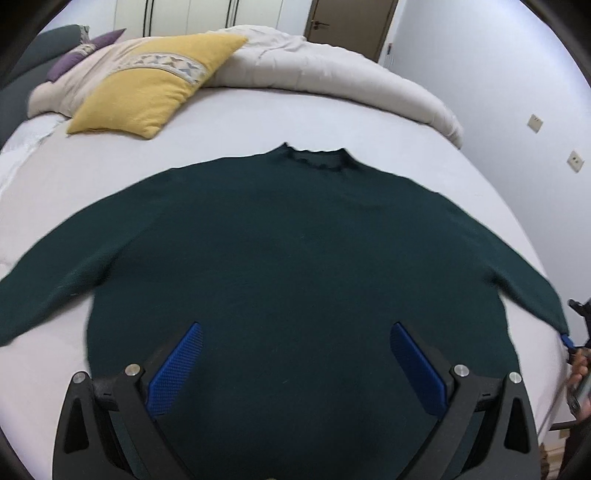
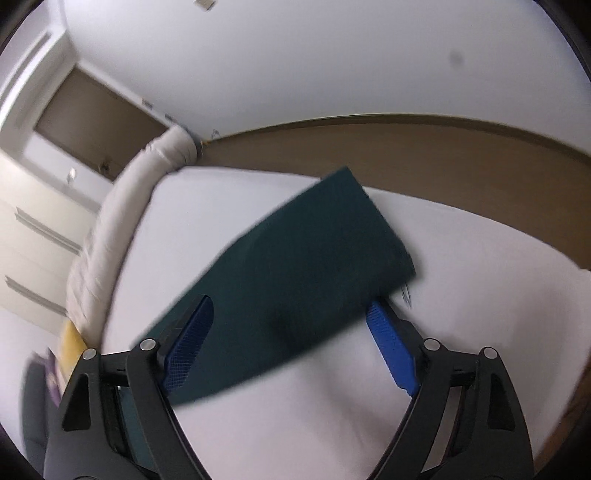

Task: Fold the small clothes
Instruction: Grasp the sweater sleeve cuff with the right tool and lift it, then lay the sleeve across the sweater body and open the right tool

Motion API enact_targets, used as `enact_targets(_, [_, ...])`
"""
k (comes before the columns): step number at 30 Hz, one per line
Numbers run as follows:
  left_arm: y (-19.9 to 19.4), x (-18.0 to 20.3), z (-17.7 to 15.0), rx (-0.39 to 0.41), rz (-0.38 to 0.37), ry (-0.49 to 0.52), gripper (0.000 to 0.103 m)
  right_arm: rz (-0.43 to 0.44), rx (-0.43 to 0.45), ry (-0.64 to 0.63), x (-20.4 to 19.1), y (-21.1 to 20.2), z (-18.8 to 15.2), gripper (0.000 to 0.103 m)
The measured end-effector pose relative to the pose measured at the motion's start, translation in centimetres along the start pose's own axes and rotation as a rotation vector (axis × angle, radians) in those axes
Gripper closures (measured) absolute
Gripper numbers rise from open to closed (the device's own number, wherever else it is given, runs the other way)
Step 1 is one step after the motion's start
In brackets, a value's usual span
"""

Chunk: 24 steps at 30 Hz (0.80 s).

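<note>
A dark green long-sleeved sweater [image 1: 288, 251] lies flat on the white bed [image 1: 229, 122], collar away from me, both sleeves spread out. My left gripper [image 1: 295, 332] is open above the sweater's lower body, blue pads wide apart, holding nothing. In the right wrist view my right gripper [image 2: 290, 308] is open over the sweater's right sleeve [image 2: 306, 251], whose cuff points toward the bed edge. The sleeve lies between the pads [image 2: 391, 350]; they are not closed on it. The right gripper also shows at the far right edge of the left wrist view [image 1: 570, 341].
A yellow pillow [image 1: 147, 88] and a rolled beige duvet [image 1: 332, 70] lie at the head of the bed. A white wall [image 1: 517, 74] runs along the bed's right side, with brown floor [image 2: 443, 158] between them. A door [image 1: 347, 26] and wardrobes stand behind.
</note>
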<state>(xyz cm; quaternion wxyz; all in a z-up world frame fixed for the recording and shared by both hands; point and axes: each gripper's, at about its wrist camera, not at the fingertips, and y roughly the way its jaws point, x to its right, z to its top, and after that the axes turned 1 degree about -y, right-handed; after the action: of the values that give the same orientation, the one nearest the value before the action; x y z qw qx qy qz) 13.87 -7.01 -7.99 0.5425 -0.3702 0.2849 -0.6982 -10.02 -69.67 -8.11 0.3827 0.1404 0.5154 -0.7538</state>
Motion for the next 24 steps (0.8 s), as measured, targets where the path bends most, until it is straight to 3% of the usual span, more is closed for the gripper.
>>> enact_targets(2, [0.7, -0.1, 0.0, -0.01, -0.028, -0.007, 0.0, 0.008, 0.012, 0.02, 0.4, 1.2, 1.1, 0.046])
enact_targets(3, [1.1, -0.3, 0.1, -0.021, -0.044, -0.018, 0.0, 0.006, 0.015, 0.017, 1.0, 1.7, 1.3, 0.05])
enact_targets(5, [1.5, -0.9, 0.0, -0.032, -0.068, -0.041, 0.0, -0.019, 0.016, 0.007, 1.2, 2.9, 2.4, 0.079])
enact_targets(7, [1.9, -2.1, 0.1, -0.044, -0.106, -0.089, 0.001, -0.07, 0.021, 0.002, 0.5, 3.8, 3.2, 0.092])
enact_targets(11, [2.3, -4.0, 0.3, -0.045, -0.155, -0.156, 0.009, -0.094, 0.05, -0.127, -4.5, 4.6, 3.5, 0.095])
enact_targets(15, [2.5, -5.9, 0.7, -0.049, -0.205, -0.217, 0.014, -0.05, 0.049, -0.386, -14.7, 6.0, 0.9, 0.095])
enact_targets(19, [2.2, -7.1, 0.7, -0.041, -0.234, -0.243, 0.015, 0.043, 0.014, -0.735, -27.6, 8.5, -6.4, 0.095])
enact_targets(24, [1.8, -8.8, 0.3, -0.036, -0.264, -0.284, 0.015, 0.174, -0.134, -0.944, -36.3, 11.9, -19.2, 0.095])
